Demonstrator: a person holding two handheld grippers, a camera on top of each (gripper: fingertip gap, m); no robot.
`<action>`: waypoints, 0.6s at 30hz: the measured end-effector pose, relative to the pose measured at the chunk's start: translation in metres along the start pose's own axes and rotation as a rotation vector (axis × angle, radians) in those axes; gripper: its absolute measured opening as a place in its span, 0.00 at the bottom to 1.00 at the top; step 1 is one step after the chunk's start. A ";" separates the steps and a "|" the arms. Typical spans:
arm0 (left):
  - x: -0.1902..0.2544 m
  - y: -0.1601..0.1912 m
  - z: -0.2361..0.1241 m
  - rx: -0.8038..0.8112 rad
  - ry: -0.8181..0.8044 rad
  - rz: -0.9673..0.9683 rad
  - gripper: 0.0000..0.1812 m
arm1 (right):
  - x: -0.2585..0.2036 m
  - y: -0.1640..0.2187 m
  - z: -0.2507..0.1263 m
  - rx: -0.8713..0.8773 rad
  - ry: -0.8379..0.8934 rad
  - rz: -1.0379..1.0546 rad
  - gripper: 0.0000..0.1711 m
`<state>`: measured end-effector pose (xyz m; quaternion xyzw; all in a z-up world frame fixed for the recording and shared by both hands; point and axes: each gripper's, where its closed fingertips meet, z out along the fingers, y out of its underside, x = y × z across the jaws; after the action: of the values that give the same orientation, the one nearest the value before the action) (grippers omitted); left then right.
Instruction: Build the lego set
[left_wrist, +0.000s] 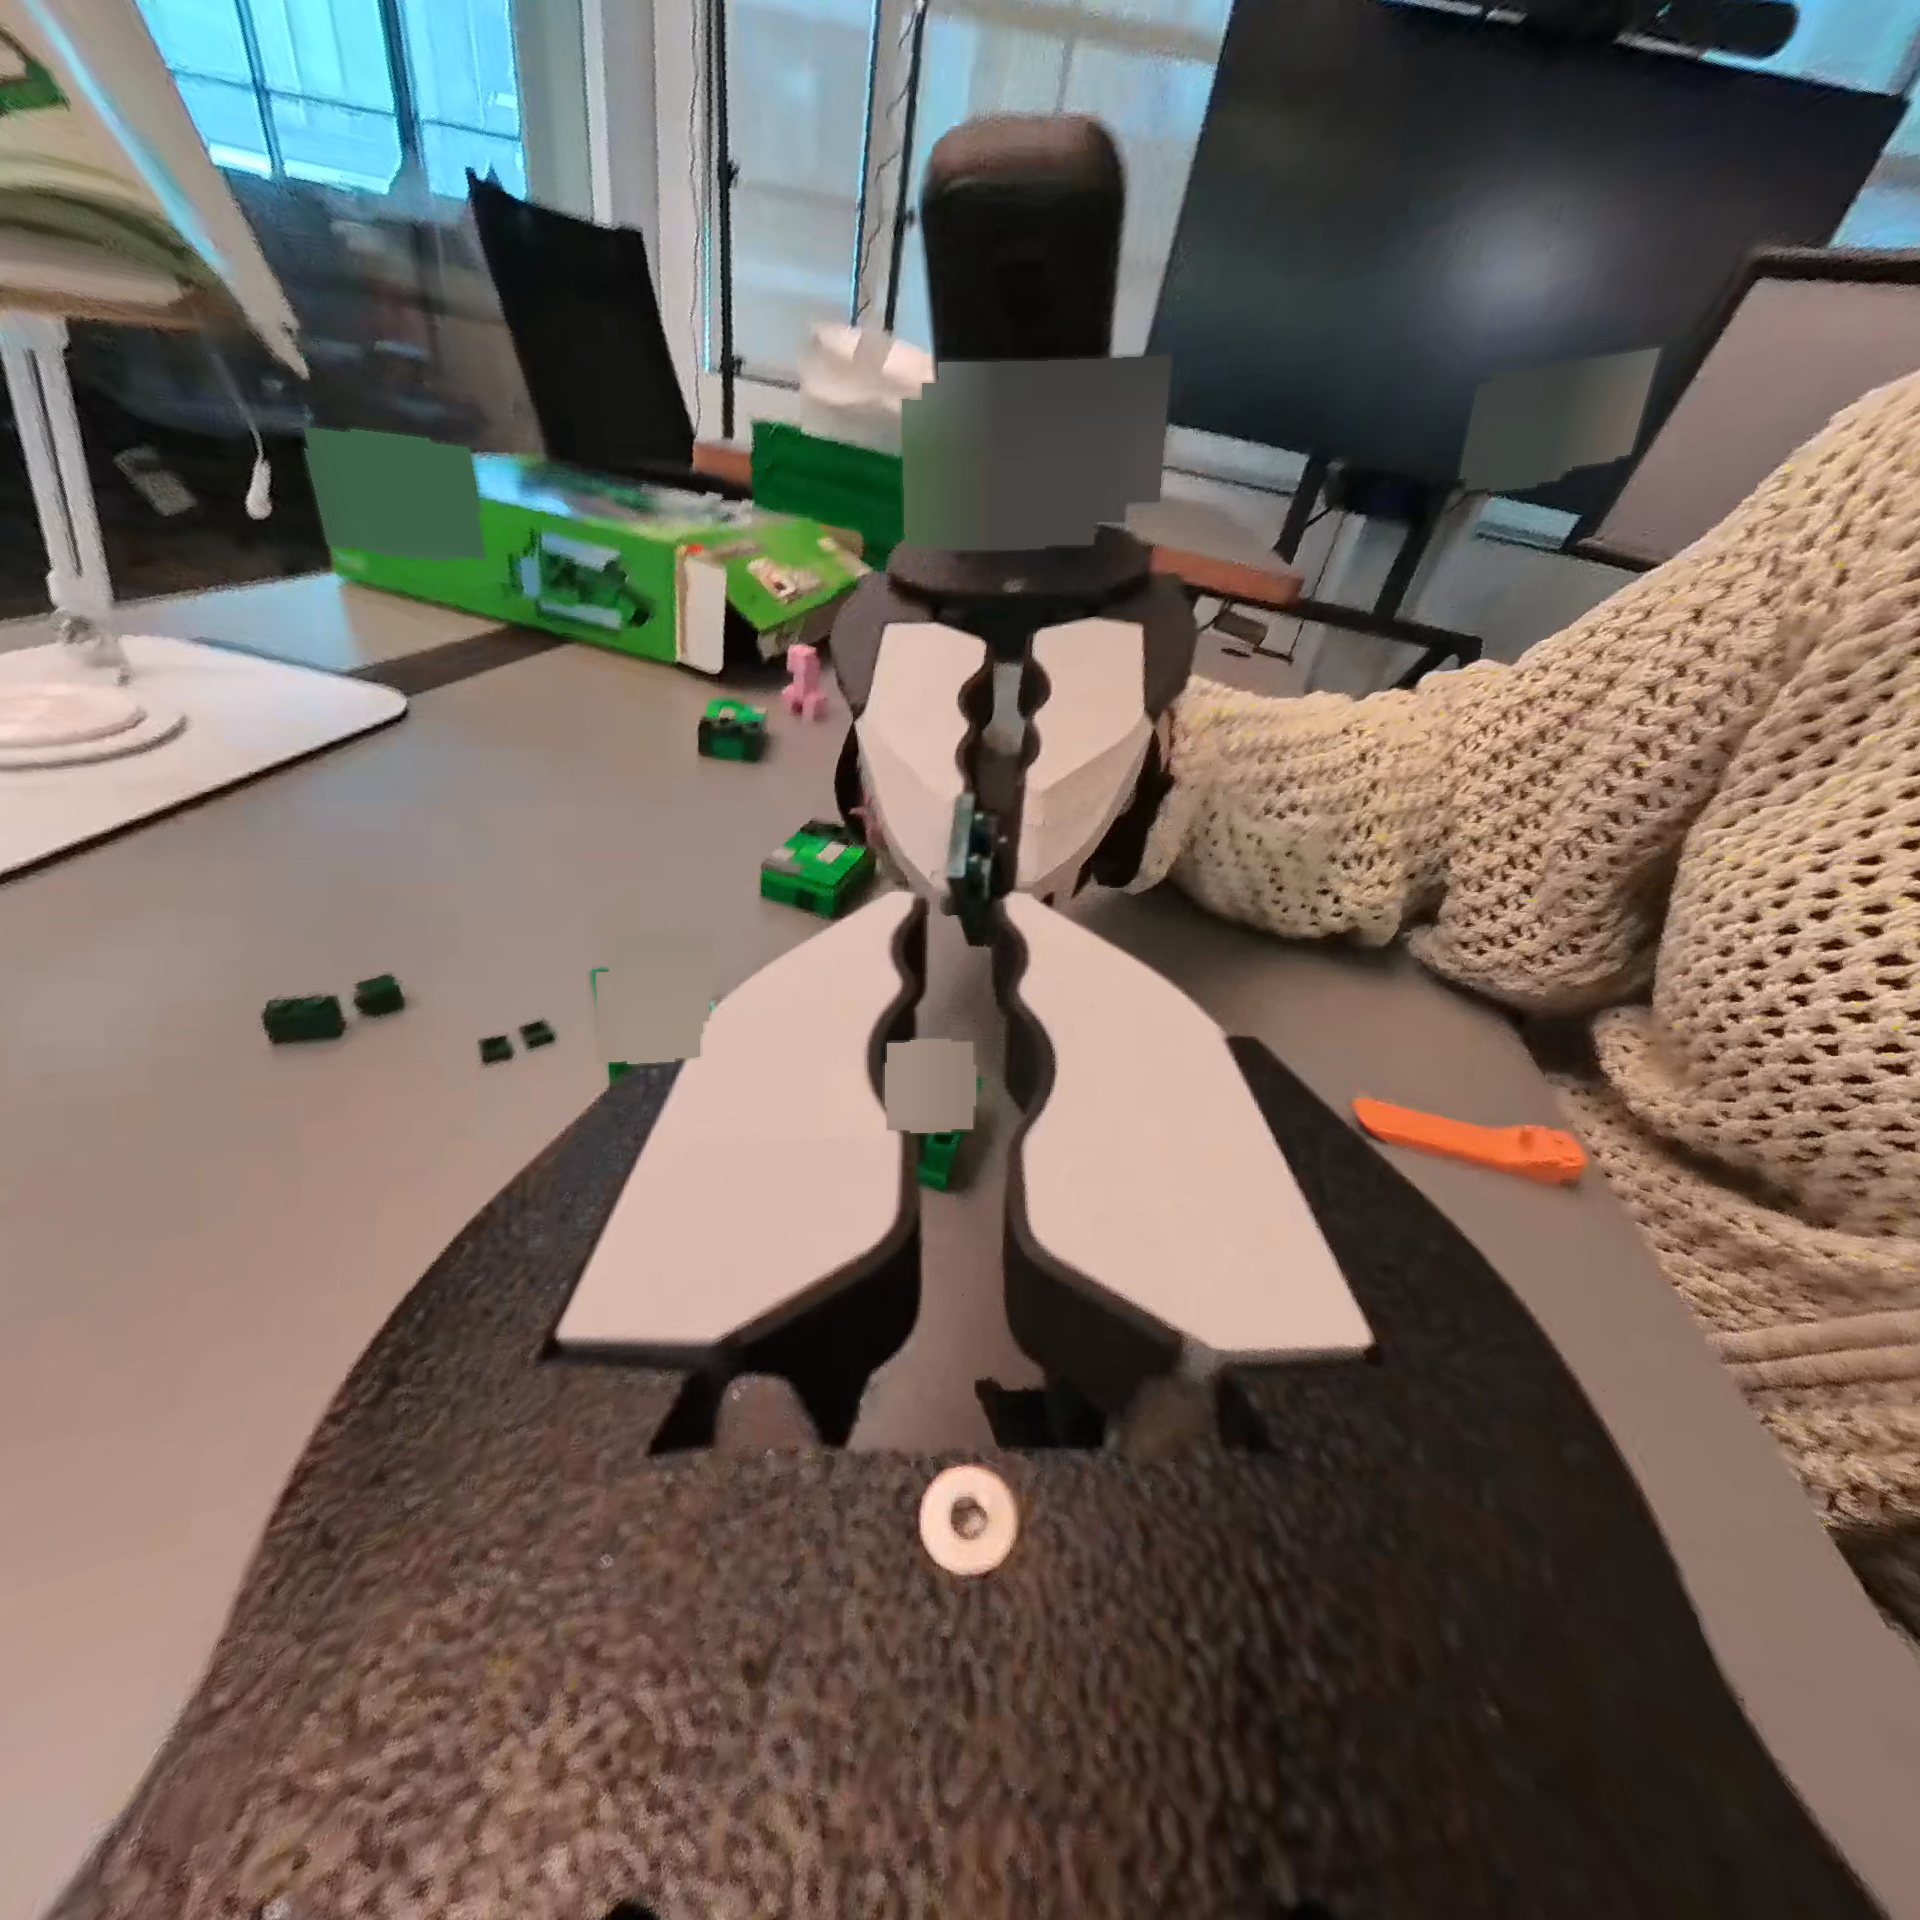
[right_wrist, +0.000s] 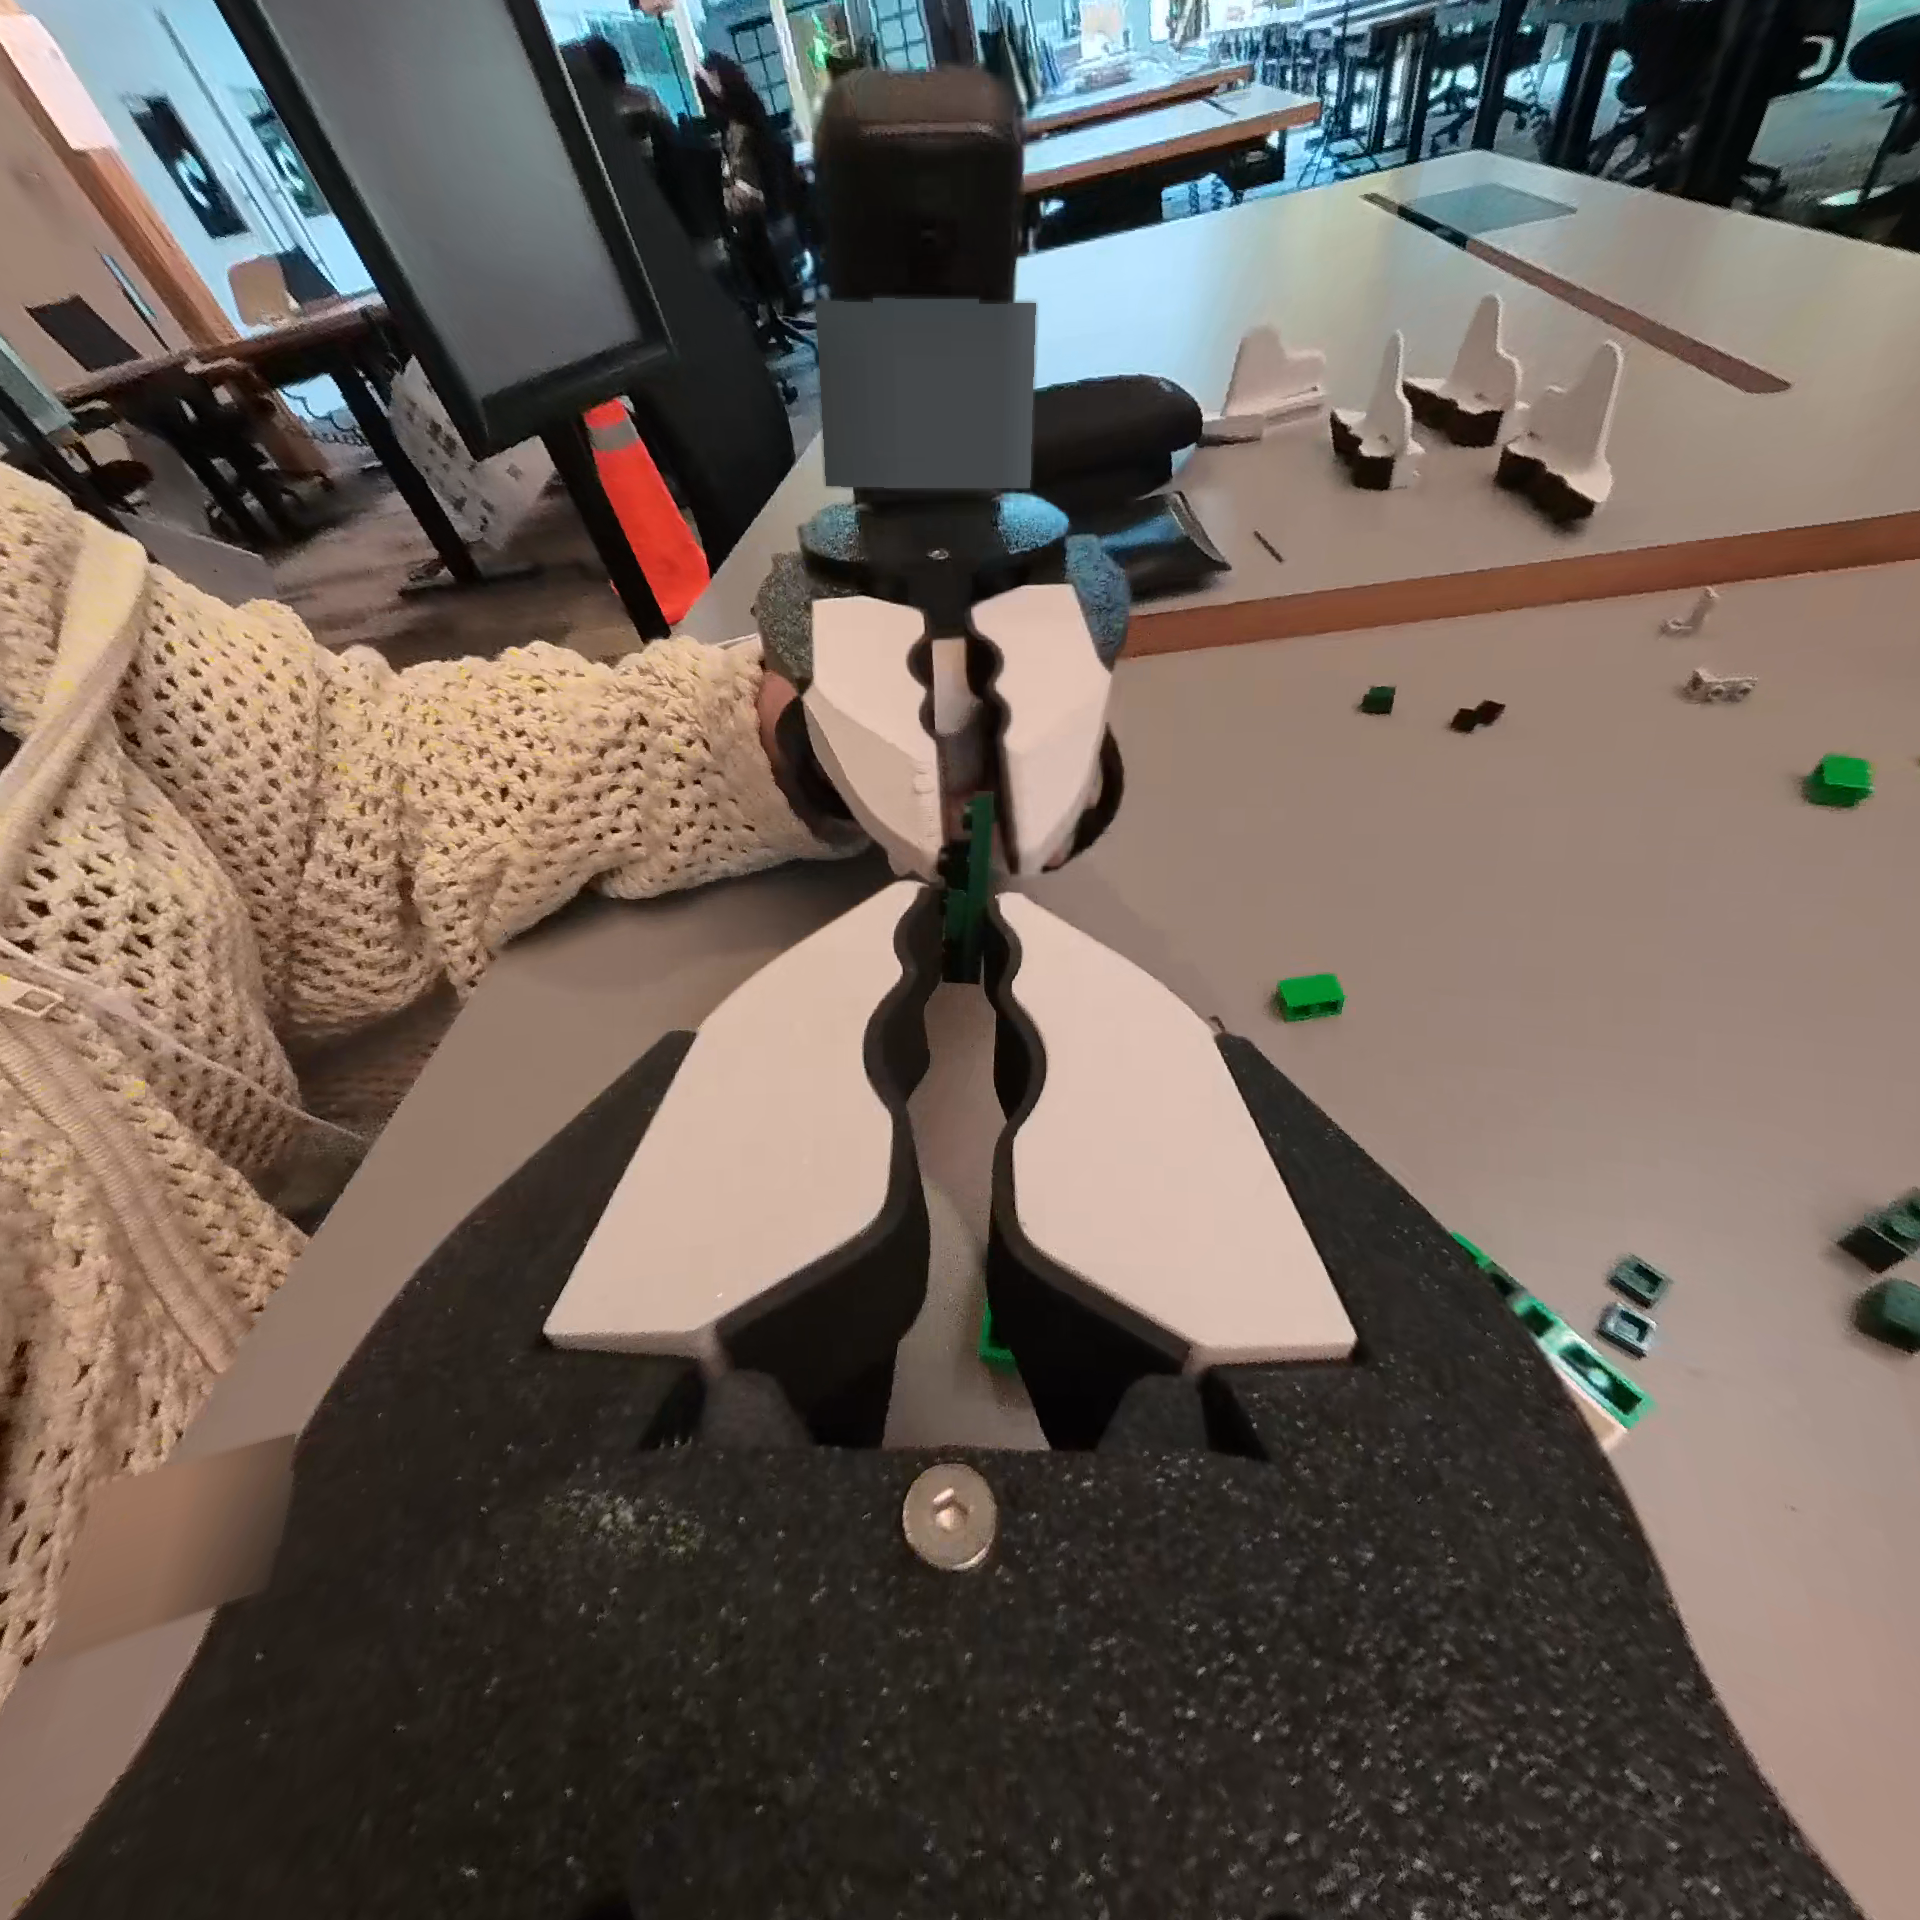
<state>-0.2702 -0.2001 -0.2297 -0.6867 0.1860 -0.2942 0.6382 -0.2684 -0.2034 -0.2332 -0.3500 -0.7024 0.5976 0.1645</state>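
Note:
My two grippers face each other tip to tip above the grey table (left_wrist: 312, 1247). In the left wrist view my left gripper (left_wrist: 964, 914) is shut on the end of a thin dark green lego piece (left_wrist: 972, 868). The right gripper (left_wrist: 982, 831) opposite holds its other end. In the right wrist view my right gripper (right_wrist: 961, 904) is shut on a thin green lego piece (right_wrist: 961, 925) seen edge-on. The left gripper (right_wrist: 971, 831) grips it from the far side. I cannot tell whether this is one piece or two pressed together.
A green lego box (left_wrist: 582, 561), a pink figure (left_wrist: 805, 681), green sub-builds (left_wrist: 816, 868) and dark green bricks (left_wrist: 301, 1018) lie to the left. An orange brick separator (left_wrist: 1470, 1138) lies to the right. Loose green bricks (right_wrist: 1309, 995) and dark tiles (right_wrist: 1636, 1283) are scattered about. Knitted sleeves (right_wrist: 312, 779) rest on the table. Less than 4 cm separates the two grippers' tips.

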 end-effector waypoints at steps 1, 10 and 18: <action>0.002 -0.001 0.001 0.011 0.006 0.009 0.04 | 0.000 0.000 0.000 -0.001 0.000 -0.001 0.04; 0.007 0.013 0.003 -0.098 0.036 0.014 0.03 | -0.002 0.002 -0.003 -0.045 0.007 -0.064 0.11; 0.009 0.028 0.008 -0.200 0.031 0.054 0.03 | -0.003 0.015 -0.001 -0.134 0.000 -0.090 0.03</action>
<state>-0.2553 -0.2029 -0.2564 -0.7369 0.2428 -0.2675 0.5713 -0.2611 -0.2045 -0.2462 -0.3283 -0.7559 0.5411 0.1676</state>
